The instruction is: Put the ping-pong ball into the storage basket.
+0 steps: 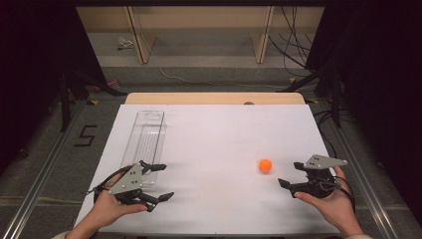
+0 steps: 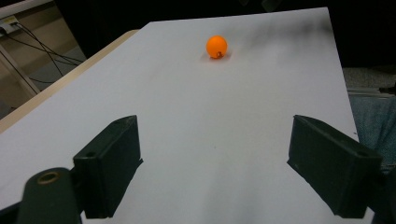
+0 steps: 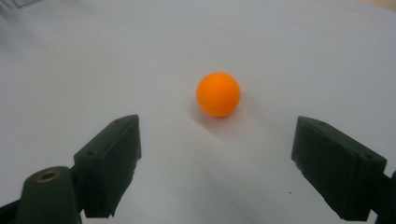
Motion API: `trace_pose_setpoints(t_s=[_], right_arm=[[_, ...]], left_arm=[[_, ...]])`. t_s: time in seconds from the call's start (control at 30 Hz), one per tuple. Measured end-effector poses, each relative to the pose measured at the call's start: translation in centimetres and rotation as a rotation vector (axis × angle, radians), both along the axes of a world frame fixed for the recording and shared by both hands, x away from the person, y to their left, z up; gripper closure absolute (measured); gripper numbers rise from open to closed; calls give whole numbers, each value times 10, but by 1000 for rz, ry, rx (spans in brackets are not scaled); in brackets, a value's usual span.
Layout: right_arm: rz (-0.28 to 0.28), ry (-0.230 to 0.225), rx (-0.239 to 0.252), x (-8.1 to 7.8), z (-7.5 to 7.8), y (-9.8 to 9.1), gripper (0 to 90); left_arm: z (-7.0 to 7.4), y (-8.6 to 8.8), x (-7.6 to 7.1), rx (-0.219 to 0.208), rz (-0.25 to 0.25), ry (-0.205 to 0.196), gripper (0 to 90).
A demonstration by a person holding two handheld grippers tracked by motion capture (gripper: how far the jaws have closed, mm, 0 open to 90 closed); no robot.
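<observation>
A small orange ball (image 1: 265, 165) rests on the white table sheet (image 1: 214, 144), right of centre. My right gripper (image 1: 289, 174) is just to the ball's right, jaws wide open and pointing at it; in the right gripper view the ball (image 3: 218, 94) lies a short way ahead of the open jaws, untouched. My left gripper (image 1: 163, 181) is held at the near left, open and empty, beside the near end of a clear plastic tray (image 1: 145, 137). From the left gripper view the ball (image 2: 216, 46) is far off across the sheet.
The long clear tray lies lengthwise on the left part of the sheet. A wooden table edge (image 1: 214, 98) shows beyond the sheet. Cables and table legs stand on the floor at the back; metal rails run along both sides.
</observation>
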State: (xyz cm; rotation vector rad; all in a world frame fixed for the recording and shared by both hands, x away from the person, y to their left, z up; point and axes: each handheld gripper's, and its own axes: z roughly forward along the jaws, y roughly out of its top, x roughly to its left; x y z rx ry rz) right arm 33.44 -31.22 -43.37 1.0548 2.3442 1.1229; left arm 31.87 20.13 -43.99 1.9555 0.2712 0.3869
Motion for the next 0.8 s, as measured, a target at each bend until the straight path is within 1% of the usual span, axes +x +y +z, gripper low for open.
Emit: trace_pose_setpoints(t_s=[0.13,0.27,0.43,0.53,0.7,0.8], right_arm=[[1,-16,4,-1,1,0,168],[-5,-35,19,-1,3,0,166],[2,-42,31,2,3,3,166],[8,-48,22,5,2,7,166],[-3,-56,34,9,2,9,166],[0,-54,27,11,1,11,166]], left_arm=[[0,0,0,0,-1,-1,166],[0,0,-1,1,-2,-2,166],[0,0,-1,2,-2,-2,166],[0,0,-1,2,-2,-4,166],[0,0,0,2,-4,-3,166],[0,0,0,3,-4,-4,166]])
